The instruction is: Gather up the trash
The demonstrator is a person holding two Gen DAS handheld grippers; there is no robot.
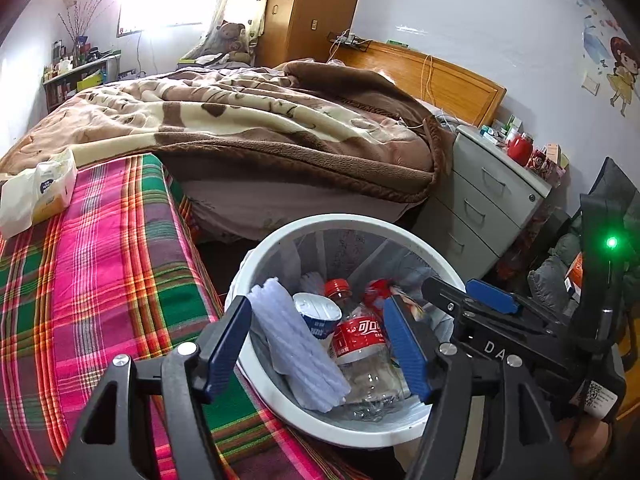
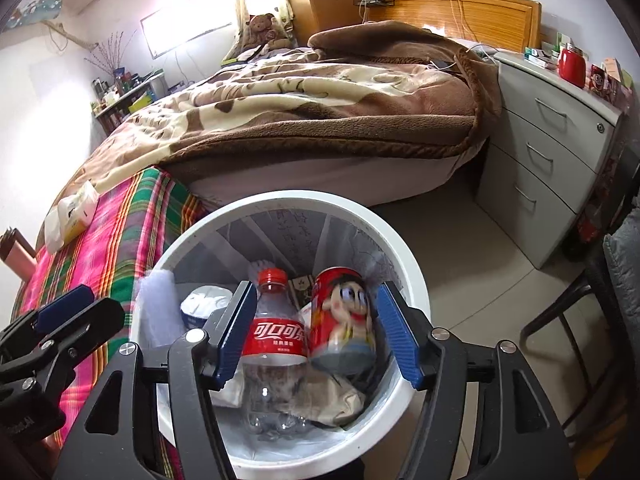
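A white round trash bin (image 1: 352, 224) (image 2: 400, 248) stands on the floor beside the plaid-covered bench. Inside lie a clear Coca-Cola bottle (image 1: 360, 336) (image 2: 276, 336), a white cup (image 1: 318, 314) (image 2: 206, 300), a pale ribbed foam sheet (image 1: 296, 344) and crumpled paper (image 2: 336, 396). My left gripper (image 1: 318, 344) is open and empty above the bin's near rim. My right gripper (image 2: 318, 332) is open above the bin. A red can with a cartoon face (image 2: 344, 316) is blurred between its jaws, touching neither, over the bin.
A plaid cloth (image 1: 100, 280) (image 2: 116, 240) covers the bench at left, with a tissue pack (image 1: 44, 192) (image 2: 74, 212) on it. A bed with a brown blanket (image 1: 248, 120) lies behind. A grey drawer cabinet (image 1: 488, 196) (image 2: 556, 148) stands at right. A chair (image 2: 580, 320) stands at far right.
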